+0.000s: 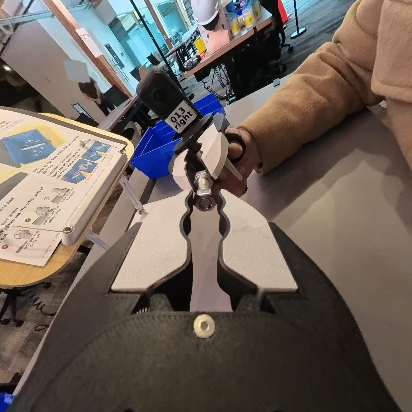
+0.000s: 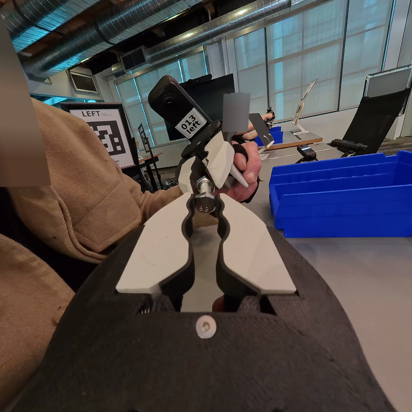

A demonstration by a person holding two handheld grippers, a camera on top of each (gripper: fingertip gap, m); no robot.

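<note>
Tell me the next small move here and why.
Probably hold the right gripper steady and rotate the left gripper slightly about the bolt: right is clamped on its head, left on the nut, with bare thread showing between them.

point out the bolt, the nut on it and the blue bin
bolt (image 2: pixel 204 208), right wrist view, on the flat face of its head
nut (image 1: pixel 204 191), left wrist view, on its hex side
blue bin (image 2: pixel 345 211), right wrist view, on its front wall

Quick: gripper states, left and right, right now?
Left gripper: shut on the nut end of the silver threaded steel bolt.
Right gripper: shut on the same bolt's hexagonal head.
</note>
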